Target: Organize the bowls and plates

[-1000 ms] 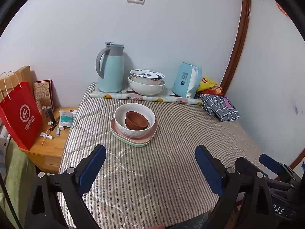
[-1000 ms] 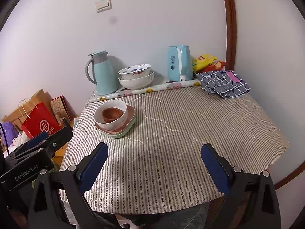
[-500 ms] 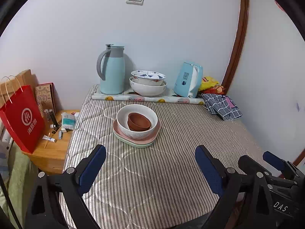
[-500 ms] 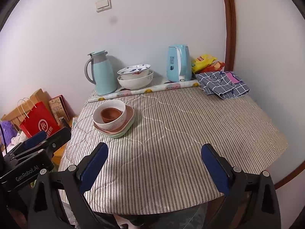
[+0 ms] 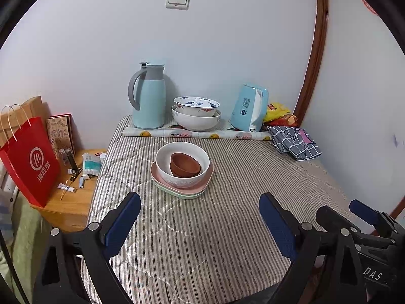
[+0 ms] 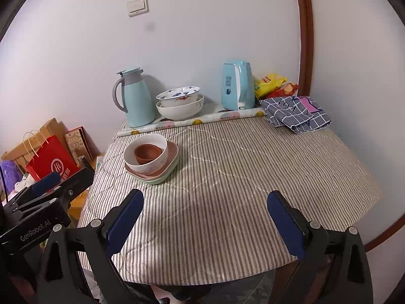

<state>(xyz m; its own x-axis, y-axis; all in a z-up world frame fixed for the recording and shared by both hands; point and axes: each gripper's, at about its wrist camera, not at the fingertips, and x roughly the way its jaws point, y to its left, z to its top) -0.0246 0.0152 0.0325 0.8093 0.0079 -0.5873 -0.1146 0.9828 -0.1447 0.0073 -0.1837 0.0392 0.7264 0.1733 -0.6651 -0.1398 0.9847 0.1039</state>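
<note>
A brown bowl sits inside a white bowl, which rests on a pink plate stacked on a green plate on the striped table. The stack also shows in the right wrist view. A patterned bowl sits nested in a larger white bowl at the back. My left gripper is open and empty, near the table's front edge, well short of the stack. My right gripper is open and empty over the front of the table.
A light blue thermos jug, a blue electric kettle, a rolled mat, snack packets and a folded checked cloth line the back. A wooden side table with a red bag stands left.
Both grippers have drawn back slightly from the table, so the stack looks a little farther away. Nothing on the table has moved.
</note>
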